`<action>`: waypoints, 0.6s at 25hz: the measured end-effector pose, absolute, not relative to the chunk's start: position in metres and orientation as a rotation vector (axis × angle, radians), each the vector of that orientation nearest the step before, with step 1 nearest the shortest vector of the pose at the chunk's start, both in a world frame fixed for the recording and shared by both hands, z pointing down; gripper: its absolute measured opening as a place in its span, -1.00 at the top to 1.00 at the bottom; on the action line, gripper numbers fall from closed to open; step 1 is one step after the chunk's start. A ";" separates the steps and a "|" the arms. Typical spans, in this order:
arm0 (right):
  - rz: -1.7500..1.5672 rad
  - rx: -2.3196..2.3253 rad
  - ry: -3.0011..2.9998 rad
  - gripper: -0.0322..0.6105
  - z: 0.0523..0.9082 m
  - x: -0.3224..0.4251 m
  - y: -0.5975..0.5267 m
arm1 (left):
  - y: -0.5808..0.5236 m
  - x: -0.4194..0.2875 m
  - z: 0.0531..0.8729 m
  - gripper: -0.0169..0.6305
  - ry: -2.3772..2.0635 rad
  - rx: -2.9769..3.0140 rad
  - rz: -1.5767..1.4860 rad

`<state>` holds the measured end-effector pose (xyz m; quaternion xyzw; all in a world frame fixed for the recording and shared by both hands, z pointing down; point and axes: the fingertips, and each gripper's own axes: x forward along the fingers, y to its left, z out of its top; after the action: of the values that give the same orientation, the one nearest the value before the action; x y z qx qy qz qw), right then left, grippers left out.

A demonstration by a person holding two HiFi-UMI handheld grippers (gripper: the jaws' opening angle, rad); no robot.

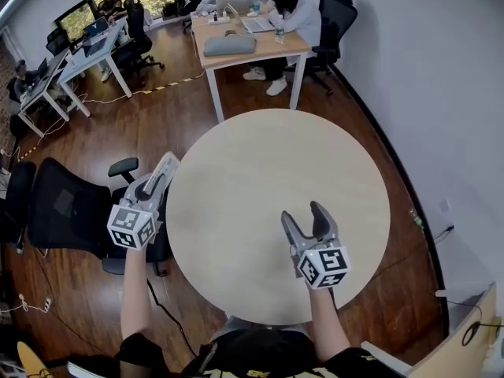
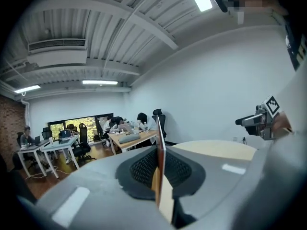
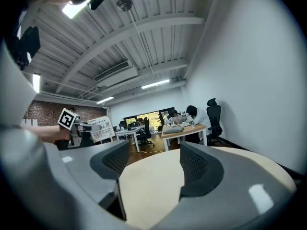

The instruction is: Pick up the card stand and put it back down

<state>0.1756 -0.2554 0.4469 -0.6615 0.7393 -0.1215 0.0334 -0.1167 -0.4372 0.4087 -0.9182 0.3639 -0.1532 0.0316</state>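
You are clamping the card stand (image 1: 168, 164) in your left gripper (image 1: 160, 178) beside the round table (image 1: 276, 156), your right gripper (image 1: 309, 217) gaping empty above it.

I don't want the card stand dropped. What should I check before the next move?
1. Left gripper shut on the card stand: ok.
2. Card stand over the table: not ok, it hangs at the table's left rim, above a chair.
3. Bare table space to set it down: ok.
4. Right gripper open, empty, apart from the stand: ok.
5. Stand level for setting down: cannot tell.
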 end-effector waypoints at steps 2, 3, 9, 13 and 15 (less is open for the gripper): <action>-0.390 -2.043 2.275 -0.14 0.453 0.182 -0.262 | -0.455 -0.107 0.412 0.89 1.104 -2.817 -0.525; -0.403 -2.045 2.274 -0.14 0.459 0.185 -0.265 | -0.462 -0.100 0.418 0.89 1.092 -2.820 -0.552; -0.522 -2.052 2.282 -0.14 0.511 0.195 -0.277 | -0.492 -0.048 0.492 0.89 0.905 -2.978 -0.626; -0.554 -2.026 2.308 -0.14 0.537 0.203 -0.293 | -0.513 0.002 0.542 0.89 0.701 -3.167 -0.595; -0.563 -2.012 2.322 -0.14 0.548 0.207 -0.302 | -0.519 0.029 0.566 0.89 0.589 -3.217 -0.609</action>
<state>0.2068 -0.3022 0.5476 -0.6442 0.7433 -0.1801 0.0091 0.0286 -0.5188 0.5659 -0.9629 0.1762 -0.1823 -0.0925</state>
